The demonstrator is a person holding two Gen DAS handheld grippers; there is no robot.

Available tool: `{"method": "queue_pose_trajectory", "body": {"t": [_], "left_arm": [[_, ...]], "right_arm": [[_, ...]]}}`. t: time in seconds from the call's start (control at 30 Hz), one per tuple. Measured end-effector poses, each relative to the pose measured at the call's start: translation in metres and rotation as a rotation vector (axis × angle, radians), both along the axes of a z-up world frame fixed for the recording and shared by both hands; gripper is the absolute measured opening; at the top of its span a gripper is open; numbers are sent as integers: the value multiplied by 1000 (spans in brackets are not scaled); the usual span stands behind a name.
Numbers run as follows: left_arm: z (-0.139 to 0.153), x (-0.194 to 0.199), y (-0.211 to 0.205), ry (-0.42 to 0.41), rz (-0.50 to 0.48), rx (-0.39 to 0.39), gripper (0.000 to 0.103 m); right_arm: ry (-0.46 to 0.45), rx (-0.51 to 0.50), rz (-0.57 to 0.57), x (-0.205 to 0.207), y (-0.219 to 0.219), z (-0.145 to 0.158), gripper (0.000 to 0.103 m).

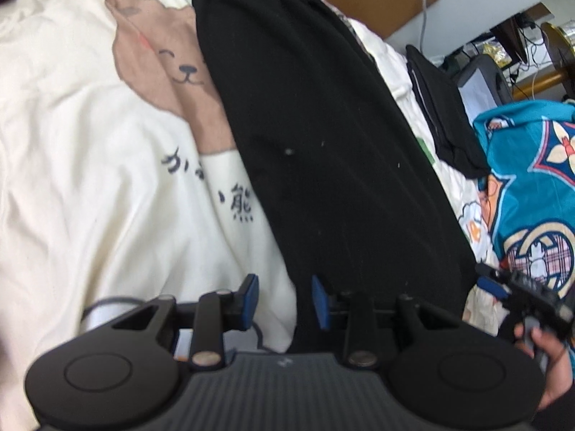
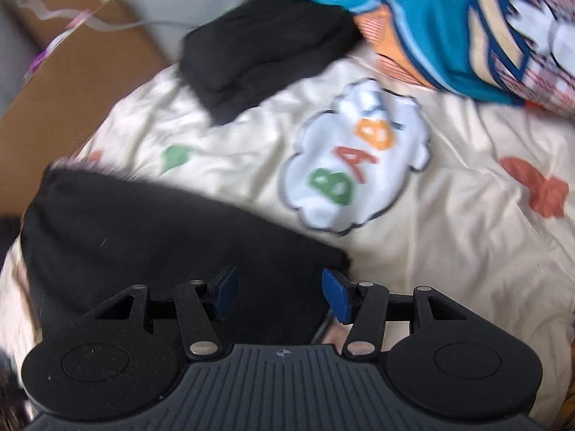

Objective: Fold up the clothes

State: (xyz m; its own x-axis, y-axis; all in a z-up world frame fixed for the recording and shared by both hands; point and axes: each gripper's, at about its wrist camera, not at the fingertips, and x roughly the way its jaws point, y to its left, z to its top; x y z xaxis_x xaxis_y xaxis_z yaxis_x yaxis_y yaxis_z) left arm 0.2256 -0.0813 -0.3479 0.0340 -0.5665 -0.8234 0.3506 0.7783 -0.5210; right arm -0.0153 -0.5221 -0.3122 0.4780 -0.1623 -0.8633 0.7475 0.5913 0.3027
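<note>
Left gripper (image 1: 285, 301) and right gripper (image 2: 280, 294), both tilted steeply downward with jaws parted and empty, over near end of black trousers (image 1: 323, 136), laid lengthwise on cream bedspread (image 1: 72, 179), waistband farthest away.

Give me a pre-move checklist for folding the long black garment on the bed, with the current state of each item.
1. Black garment laid out flat and long on the cream bedsheet: ok.
2. Left gripper open, nothing between its fingers: ok.
3. Right gripper open, over the garment's near corner: ok.
4. Either gripper already holding the hem: not ok, no fabric pinched yet.
5. Fold path clear: the folded black pile and teal blanket lie apart from the garment: ok.
6. Far waistband end lying smooth: cannot tell, the picture is blurred.
</note>
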Motion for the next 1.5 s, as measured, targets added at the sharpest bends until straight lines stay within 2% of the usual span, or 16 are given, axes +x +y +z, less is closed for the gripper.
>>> {"method": "queue_pose_trajectory", "body": {"t": [0.07, 0.1, 0.17, 0.2, 0.33, 0.5, 0.8, 0.97, 1.0, 1.07, 1.13, 1.17, 1.23, 1.4, 1.5], "left_arm": [[-2, -5, 0, 2, -17, 3, 34], [-3, -6, -1, 5, -23, 2, 34], [-4, -8, -1, 11, -25, -1, 34], [-5, -7, -2, 13, -26, -1, 34], [-2, -5, 0, 16, -23, -15, 34], [3, -7, 2, 23, -30, -42, 34], [-8, -20, 5, 47, -76, -23, 34], [-16, -25, -2, 38, -95, -34, 39], [-16, -28, -2, 25, -100, -34, 39], [-14, -31, -2, 4, -108, -31, 30], [-12, -32, 1, 11, -100, -30, 7], [-10, -32, 5, 32, -92, -50, 4], [-2, -34, 16, 33, -85, -63, 4], [18, -37, 37, 7, -80, -68, 4], [18, -34, 47, 4, -59, -47, 4]], "right_arm": [[-1, 14, -28, -3, -5, -9, 58], [-2, 22, -38, -3, -6, -13, 51], [-2, 26, -56, -3, -10, -18, 15], [3, 17, -64, -3, -12, -20, 3], [-19, 42, -106, -7, -21, -26, 3], [-9, 22, -119, -4, -26, -29, 3], [21, -8, -116, 2, -29, -33, 4], [12, 10, -128, -2, -30, -31, 7], [9, 12, -128, -3, -29, -29, 11], [8, 3, -124, -5, -27, -25, 15], [10, -12, -122, -7, -25, -20, 23], [8, -19, -127, -8, -24, -18, 27], [1, -32, -140, -12, -25, -14, 35], [-8, -31, -160, -16, -27, -12, 37], [-8, -28, -157, -16, -27, -13, 38]]}}
